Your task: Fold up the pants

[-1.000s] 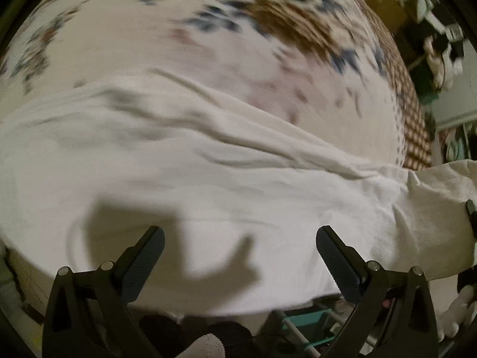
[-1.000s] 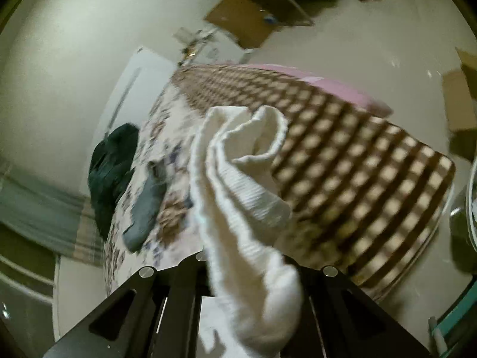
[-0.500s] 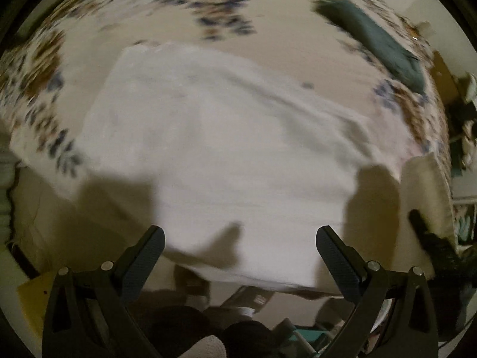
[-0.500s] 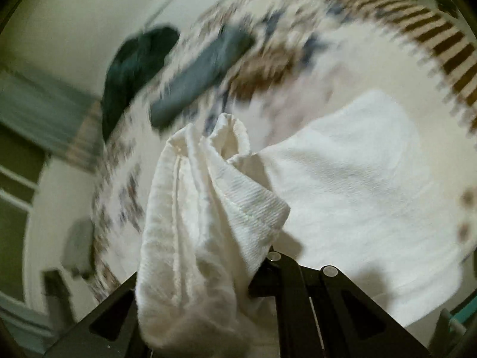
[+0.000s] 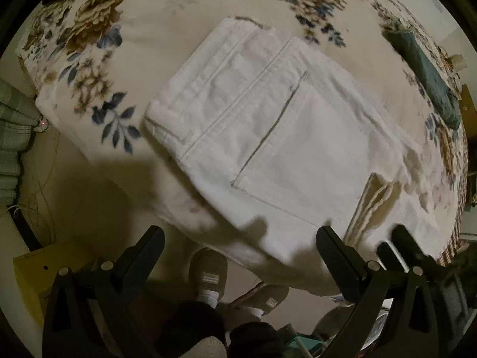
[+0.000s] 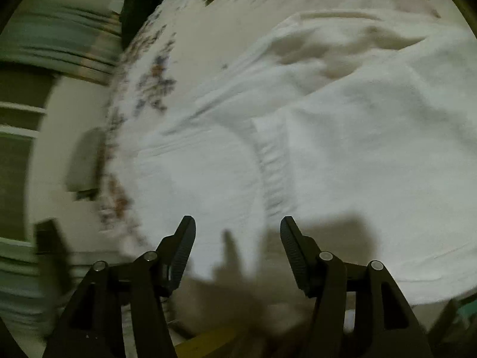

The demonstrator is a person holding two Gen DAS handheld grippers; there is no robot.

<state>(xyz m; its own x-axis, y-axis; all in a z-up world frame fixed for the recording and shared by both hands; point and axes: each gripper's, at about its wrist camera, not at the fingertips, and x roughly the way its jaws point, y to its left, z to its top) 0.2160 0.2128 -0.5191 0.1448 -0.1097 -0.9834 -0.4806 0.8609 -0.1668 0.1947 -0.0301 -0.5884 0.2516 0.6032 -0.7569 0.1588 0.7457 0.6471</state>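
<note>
White pants (image 5: 268,125) lying folded on the floral bedspread (image 5: 89,44), ahead of both sets of jaws, back pocket (image 5: 298,149) up. Left gripper (image 5: 238,256) wide open, holding nothing; right gripper (image 6: 238,247) likewise parted and empty, close above the cloth. Best now to square the loose hem edge (image 5: 372,205) lying just beyond the left gripper's right jaw: pinch both layers together, low and near the corners, then lay flat without dragging.

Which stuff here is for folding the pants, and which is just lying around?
For the job:
white pants
left gripper, open
right gripper, open

Just lying around:
green cloth on the flowered blanket
slippers on the person's feet
</note>
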